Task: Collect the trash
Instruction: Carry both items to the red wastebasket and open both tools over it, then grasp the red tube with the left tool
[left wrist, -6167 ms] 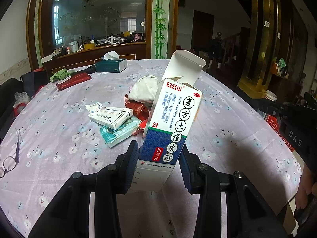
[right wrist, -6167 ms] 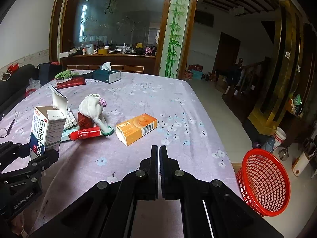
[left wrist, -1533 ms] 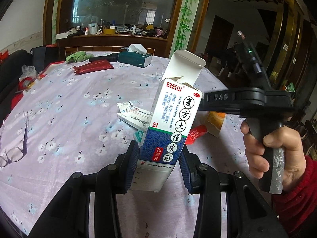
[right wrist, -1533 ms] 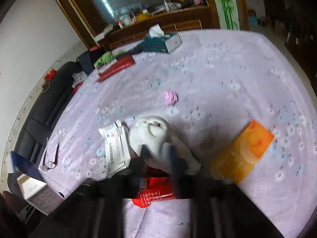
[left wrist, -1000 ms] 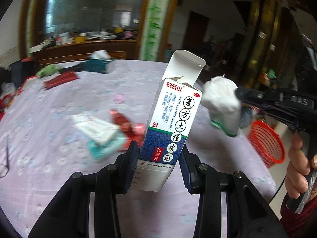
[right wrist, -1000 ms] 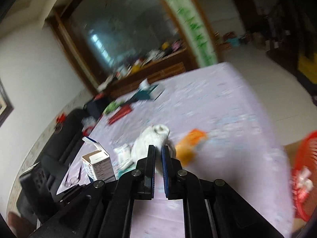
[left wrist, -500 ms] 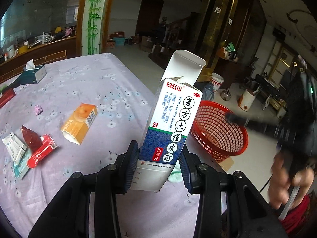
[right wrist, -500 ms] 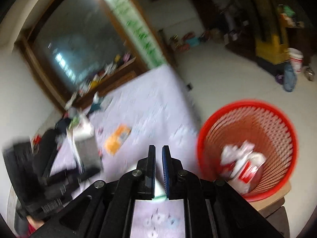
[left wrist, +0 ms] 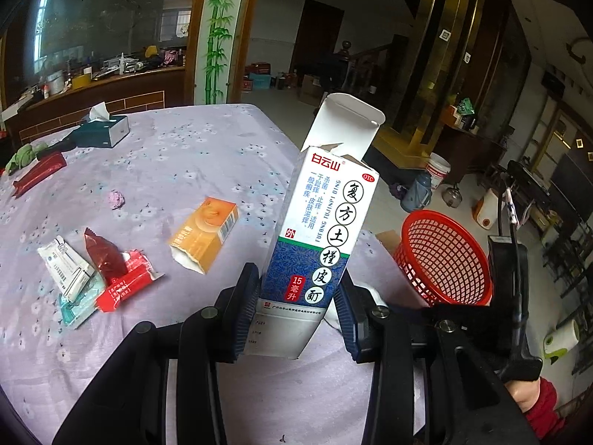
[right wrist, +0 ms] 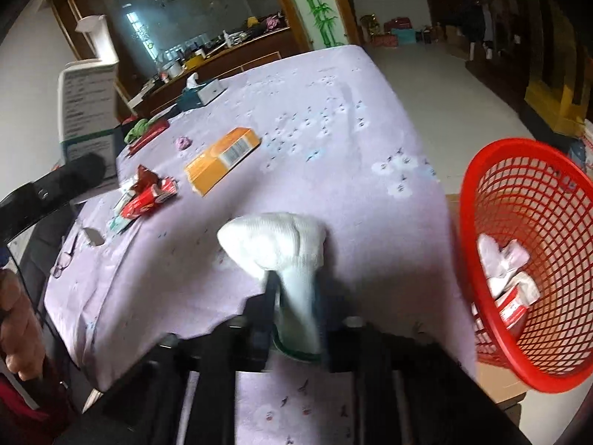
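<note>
My left gripper (left wrist: 296,307) is shut on an upright white-and-blue medicine box (left wrist: 322,222) with its top flap open, held above the table's near edge. My right gripper (right wrist: 296,311) has a white sock (right wrist: 274,244) with a green band between its fingers. They press both sides of its narrow end, though the view is blurred. The sock hangs over the table's corner, left of the red mesh basket (right wrist: 548,193), which holds white crumpled pieces and a red-and-white packet. In the left wrist view the basket (left wrist: 444,256) stands on the floor to the right.
An orange box (left wrist: 204,233), a red wrapper (left wrist: 122,278), a white carton (left wrist: 66,267), a pink crumple (left wrist: 116,199) and a tissue box (left wrist: 102,131) lie on the lilac tablecloth (left wrist: 166,163). Glasses (right wrist: 63,261) lie near the left edge. A person's hand (right wrist: 18,326) grips the left tool.
The right wrist view has swung from the basket back toward the table corner, and its fingers now stand wider around the sock. The left gripper still holds the box and has turned slightly left.
</note>
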The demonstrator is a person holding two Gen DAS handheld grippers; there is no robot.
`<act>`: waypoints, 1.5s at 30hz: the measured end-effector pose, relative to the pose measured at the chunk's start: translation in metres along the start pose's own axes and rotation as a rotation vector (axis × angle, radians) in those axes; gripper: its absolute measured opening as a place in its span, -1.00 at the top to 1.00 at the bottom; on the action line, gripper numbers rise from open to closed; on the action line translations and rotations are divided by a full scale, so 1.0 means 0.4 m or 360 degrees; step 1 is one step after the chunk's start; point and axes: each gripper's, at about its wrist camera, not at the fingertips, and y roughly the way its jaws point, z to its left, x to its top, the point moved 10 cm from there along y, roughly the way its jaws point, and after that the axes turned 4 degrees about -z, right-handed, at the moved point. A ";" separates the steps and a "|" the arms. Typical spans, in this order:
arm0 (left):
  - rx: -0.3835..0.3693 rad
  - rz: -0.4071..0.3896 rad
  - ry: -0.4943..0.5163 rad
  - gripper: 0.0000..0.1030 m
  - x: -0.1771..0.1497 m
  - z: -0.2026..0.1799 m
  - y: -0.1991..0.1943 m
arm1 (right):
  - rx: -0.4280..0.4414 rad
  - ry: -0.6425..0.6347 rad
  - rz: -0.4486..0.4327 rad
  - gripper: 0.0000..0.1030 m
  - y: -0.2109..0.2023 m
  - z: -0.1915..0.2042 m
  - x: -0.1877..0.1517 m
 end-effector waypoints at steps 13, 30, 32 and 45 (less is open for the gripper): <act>-0.0252 0.0126 0.0191 0.24 -0.002 -0.240 0.102 | -0.0382 0.0419 -0.0598 0.89 -0.367 -0.284 0.119; -0.0463 0.0240 0.0192 -0.30 0.002 -0.429 0.235 | -0.0553 0.0615 -0.0678 0.42 -0.463 -0.414 0.102; -0.0423 0.0221 0.0191 -0.31 -0.007 -0.392 0.214 | -0.0517 0.0594 -0.0668 0.36 -0.456 -0.391 0.100; -0.0047 0.0105 0.0110 -0.34 -0.081 0.028 0.003 | -0.0134 0.0307 -0.0340 0.19 -0.210 -0.053 0.108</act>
